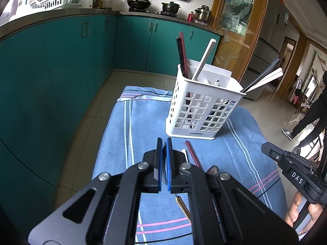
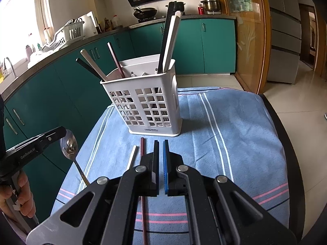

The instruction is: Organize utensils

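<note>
Utensils spread over a blue-towelled surface (image 2: 235,126). White slotted caddy (image 2: 151,110) stood upright beyond both grippers — already stocked with dark, red and white chopsticks leaning out of two compartments. Red chopstick (image 2: 142,145) and white chopstick (image 2: 133,153) lay loose, long axes toward caddy, just left of right gripper (image 2: 161,145), shut empty. Spoon (image 2: 69,146) lay beside left gripper (image 1: 164,143), likewise shut, nothing held.
</note>
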Motion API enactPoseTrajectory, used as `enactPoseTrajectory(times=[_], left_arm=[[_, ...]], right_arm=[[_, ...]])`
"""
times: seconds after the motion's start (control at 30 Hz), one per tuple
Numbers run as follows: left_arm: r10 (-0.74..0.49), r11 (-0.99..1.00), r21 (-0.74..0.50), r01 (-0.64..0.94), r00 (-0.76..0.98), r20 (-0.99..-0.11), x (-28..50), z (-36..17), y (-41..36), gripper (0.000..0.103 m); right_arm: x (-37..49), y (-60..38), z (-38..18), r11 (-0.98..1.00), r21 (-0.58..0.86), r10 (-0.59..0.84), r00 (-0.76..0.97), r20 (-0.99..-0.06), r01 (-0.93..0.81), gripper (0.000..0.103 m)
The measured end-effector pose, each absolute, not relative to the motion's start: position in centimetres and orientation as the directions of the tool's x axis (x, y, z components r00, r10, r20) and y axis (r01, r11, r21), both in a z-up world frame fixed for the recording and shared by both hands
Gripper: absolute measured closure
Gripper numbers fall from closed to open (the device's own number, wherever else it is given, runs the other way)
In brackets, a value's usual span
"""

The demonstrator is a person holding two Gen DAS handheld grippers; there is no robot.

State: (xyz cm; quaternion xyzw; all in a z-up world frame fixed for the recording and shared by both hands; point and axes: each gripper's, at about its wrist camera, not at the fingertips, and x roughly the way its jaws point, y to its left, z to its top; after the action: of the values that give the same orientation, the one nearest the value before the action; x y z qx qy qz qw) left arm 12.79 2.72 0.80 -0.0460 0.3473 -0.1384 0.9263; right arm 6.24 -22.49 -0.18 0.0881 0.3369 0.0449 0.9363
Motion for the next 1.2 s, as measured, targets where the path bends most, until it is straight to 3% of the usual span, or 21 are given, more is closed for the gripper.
enactPoseTrajectory(times=[0.3, 0.63, 0.7, 0.83, 0.87, 0.93, 1.03, 1.2], left_arm=[[-0.301, 0.953, -0.178, 0.244, 0.73, -0.613, 13.0, 2.3, 2.3, 0.1], [-0.331, 0.944, -0.153, 0.294, 0.84, -0.43, 13.3, 11.7, 2.8, 0.1], [-0.322, 0.947, -0.147, 0.286, 0.851, -0.415, 13.4, 12.8, 3.1, 0.1], [-0.324, 0.946, -0.147, 0.289, 0.837, -0.441, 13.1, 11.4, 3.5, 0.1], [-0.325, 0.946, -0.156, 0.285, 0.826, -0.46, 13.2, 10.5, 3.6, 0.099], [-0.332, 0.943, -0.181, 0.279, 0.802, -0.497, 13.3, 8.8, 4.2, 0.1], [-0.337, 0.941, -0.207, 0.267, 0.768, -0.545, 13.5, 6.4, 4.9, 0.1], [-0.329, 0.944, -0.228, 0.238, 0.741, -0.585, 14.0, 4.2, 5.7, 0.099]], right_arm=[[5.7, -22.9, 1.9, 0.984, 0.175, 0.128, 0.797, -0.59, -0.029, 0.099], [6.7, -24.0, 10.3, 0.988, 0.133, 0.129, 0.874, -0.468, -0.075, 0.099], [7.4, -23.7, 10.5, 0.99, 0.125, 0.125, 0.865, -0.486, -0.073, 0.099], [9.2, -22.9, 5.6, 0.969, 0.2, 0.239, 0.765, -0.598, -0.147, 0.098], [9.6, -22.7, 4.1, 0.963, 0.215, 0.265, 0.735, -0.624, -0.164, 0.095], [10.7, -21.9, -1.1, 0.948, 0.252, 0.316, 0.645, -0.696, -0.193, 0.075], [12.3, -21.5, -6.9, 0.938, 0.292, 0.346, 0.545, -0.764, -0.187, 0.073], [13.7, -22.2, -10.0, 0.882, 0.424, 0.466, 0.501, -0.729, -0.205, 0.069]])
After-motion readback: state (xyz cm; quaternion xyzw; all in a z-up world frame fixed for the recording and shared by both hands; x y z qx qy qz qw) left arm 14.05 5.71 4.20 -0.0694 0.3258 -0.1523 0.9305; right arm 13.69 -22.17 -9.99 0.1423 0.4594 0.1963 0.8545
